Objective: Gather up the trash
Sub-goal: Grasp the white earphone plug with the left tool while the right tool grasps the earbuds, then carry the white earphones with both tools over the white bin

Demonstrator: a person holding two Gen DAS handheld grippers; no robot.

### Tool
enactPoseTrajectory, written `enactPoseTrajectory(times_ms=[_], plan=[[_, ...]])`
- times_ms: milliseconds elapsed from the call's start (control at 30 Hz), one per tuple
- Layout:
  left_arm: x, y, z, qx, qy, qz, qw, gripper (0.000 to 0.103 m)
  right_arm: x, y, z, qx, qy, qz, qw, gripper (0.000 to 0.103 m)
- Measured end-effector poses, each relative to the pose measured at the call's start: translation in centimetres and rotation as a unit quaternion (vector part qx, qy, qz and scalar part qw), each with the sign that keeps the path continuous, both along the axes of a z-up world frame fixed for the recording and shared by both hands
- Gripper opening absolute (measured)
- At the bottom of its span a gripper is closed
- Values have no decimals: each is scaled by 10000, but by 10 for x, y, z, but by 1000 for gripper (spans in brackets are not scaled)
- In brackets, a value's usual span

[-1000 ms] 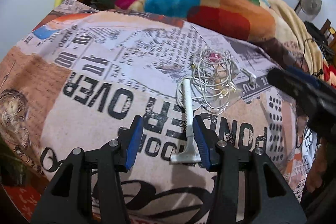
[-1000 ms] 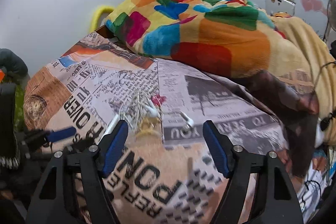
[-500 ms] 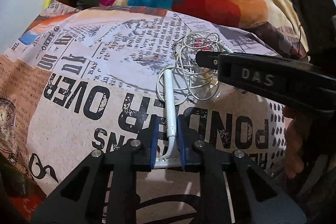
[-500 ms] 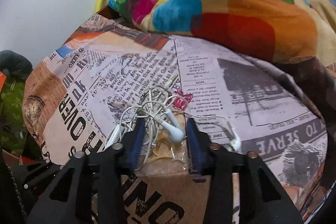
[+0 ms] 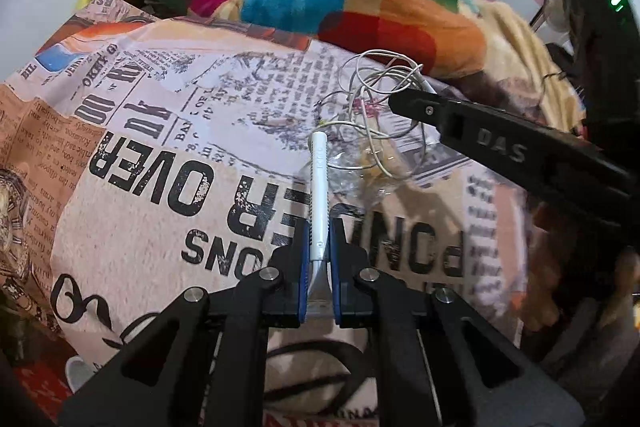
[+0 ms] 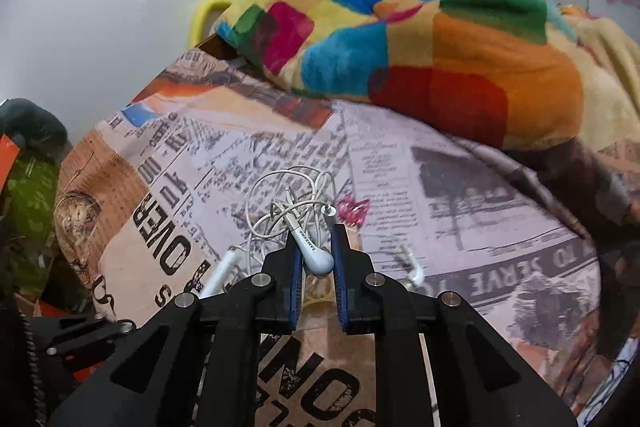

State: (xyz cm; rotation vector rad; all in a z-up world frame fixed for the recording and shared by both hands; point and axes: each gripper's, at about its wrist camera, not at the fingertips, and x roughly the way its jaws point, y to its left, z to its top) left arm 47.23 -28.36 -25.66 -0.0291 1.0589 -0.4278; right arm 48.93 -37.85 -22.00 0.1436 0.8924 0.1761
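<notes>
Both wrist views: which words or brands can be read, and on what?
"DAS": black arm of the right gripper.
"SAMSUNG": white earbud of the tangled earphones.
"OVER": newspaper-print bed sheet, upside down.
"TO SERVE": same sheet.
The sheet's fine print is too small to read.

Razor [image 5: 319, 187] lies on the bedsheet [image 5: 168, 163], earphones [image 5: 380, 99] just beyond.

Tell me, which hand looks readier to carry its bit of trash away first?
The left, probably. The left gripper is shut on a single white razor that should lift cleanly. The right gripper pinches one earbud of tangled earphones, whose loops trail over a clear wrapper.
</notes>
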Motion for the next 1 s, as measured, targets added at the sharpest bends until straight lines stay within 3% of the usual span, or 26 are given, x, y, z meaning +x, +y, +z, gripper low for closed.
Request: enactPoseTrajectory(times_ms=[100,300,567,833,1000], plan=[[-6,9,13,-117,-46,40,9999,8,0,-3,6,-76,-50,-175,9998,13],[-12,28,36,46,-293,346,9990,8,-10,-14,19,23,-99,-363,9993,13],[-19,59,64,-19,-527,771,9956,8,-38,-12,68,-26,-528,-312,9981,13],[-46,98,102,-99,-808,1132,9902,8,-66,9,115,-30,-971,-152,9951,13],[-68,130,124,-108,-982,1359,9858,8,-81,33,129,20,-1085,59,9941,13]])
